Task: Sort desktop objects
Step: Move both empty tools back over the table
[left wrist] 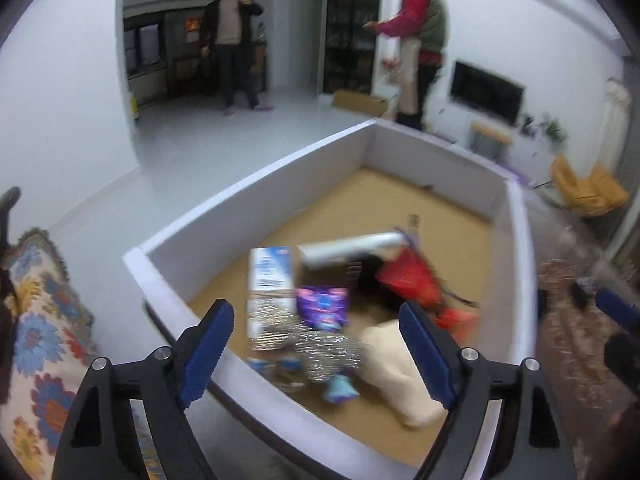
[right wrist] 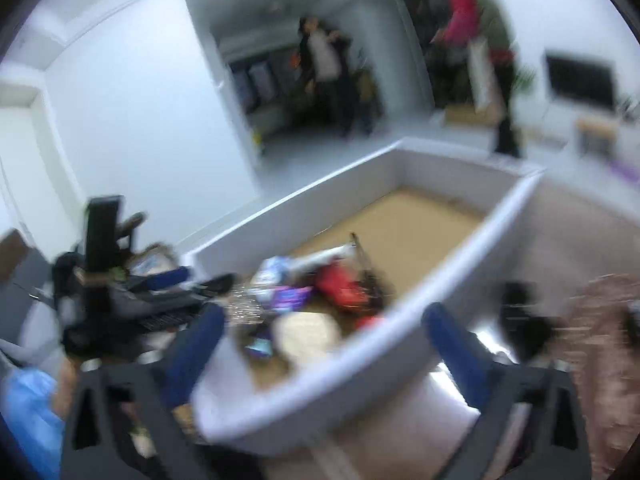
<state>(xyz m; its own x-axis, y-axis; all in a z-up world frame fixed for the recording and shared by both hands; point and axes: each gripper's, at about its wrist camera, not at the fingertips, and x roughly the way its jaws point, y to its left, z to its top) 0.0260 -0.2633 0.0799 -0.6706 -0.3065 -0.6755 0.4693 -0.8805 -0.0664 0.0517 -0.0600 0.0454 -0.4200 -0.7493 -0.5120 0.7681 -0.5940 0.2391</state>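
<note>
A white-walled enclosure [left wrist: 256, 184] with a brown floor holds a pile of objects: a white and blue box [left wrist: 269, 270], a purple packet [left wrist: 323, 306], silver crinkled items [left wrist: 320, 350], a red bag [left wrist: 408, 280], a white tube [left wrist: 352, 250] and a cream pouch [left wrist: 394, 364]. My left gripper [left wrist: 320, 352] is open and empty, above the near wall over the pile. My right gripper [right wrist: 324, 344] is open and empty, above the right wall [right wrist: 460, 256]. The right wrist view is blurred; the pile [right wrist: 304, 300] shows there too.
A floral cushion [left wrist: 36, 344] lies at the left. A patterned rug [left wrist: 580, 340] lies to the right of the enclosure. Two people [left wrist: 232, 40] stand in the room behind, with a TV [left wrist: 486, 92] and a yellow chair [left wrist: 584, 188] at right.
</note>
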